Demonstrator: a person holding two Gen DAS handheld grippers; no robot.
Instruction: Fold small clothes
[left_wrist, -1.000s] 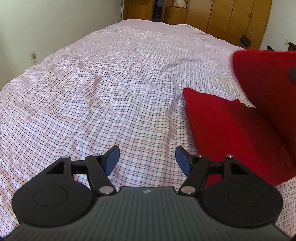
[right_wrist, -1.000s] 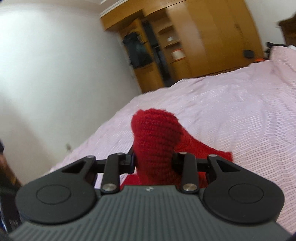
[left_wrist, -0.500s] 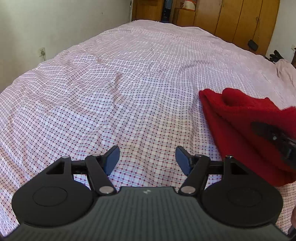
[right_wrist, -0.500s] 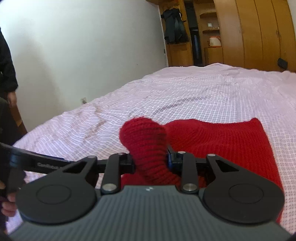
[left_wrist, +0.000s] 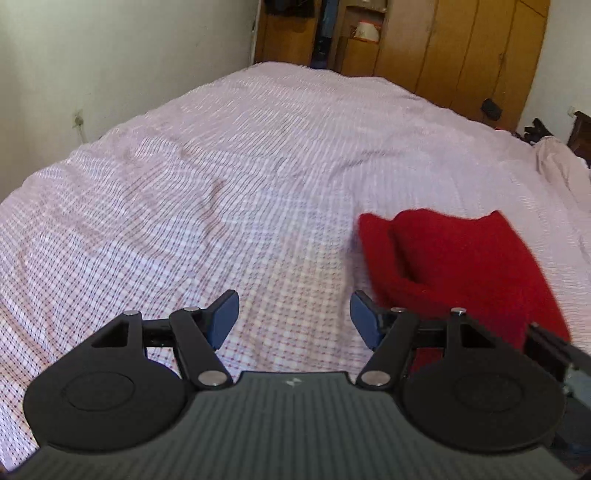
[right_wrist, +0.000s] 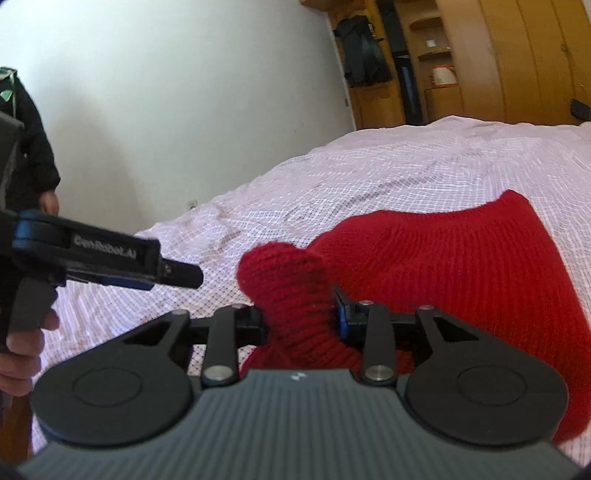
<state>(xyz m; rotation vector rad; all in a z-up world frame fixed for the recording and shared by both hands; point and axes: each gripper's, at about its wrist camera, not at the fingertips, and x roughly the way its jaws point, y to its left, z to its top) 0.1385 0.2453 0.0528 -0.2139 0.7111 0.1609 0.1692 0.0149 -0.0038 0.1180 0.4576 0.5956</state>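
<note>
A red knit garment (left_wrist: 461, 258) lies folded over on the checked bedsheet (left_wrist: 221, 221), to the right of my left gripper (left_wrist: 293, 310). That gripper stands open above bare sheet with nothing between its blue pads. In the right wrist view a bunched corner of the red garment (right_wrist: 461, 266) stands up between the jaws of my right gripper (right_wrist: 299, 317). Its jaws are opening, and the pads still touch the knit on both sides. The left gripper (right_wrist: 184, 275) shows at the left of that view, pointing toward the bunch but apart from it.
The bed fills most of both views, with a white wall (left_wrist: 110, 55) on its left and wooden wardrobes (left_wrist: 461, 55) behind it. A person's hand (right_wrist: 22, 350) and dark sleeve (right_wrist: 33, 147) are at the left edge. A crumpled pale cloth (left_wrist: 554, 158) lies at the far right.
The lifted half of the red garment has come down onto the half lying on the bed. The right gripper sank with it and swung right. The left gripper drew back and rose slightly.
</note>
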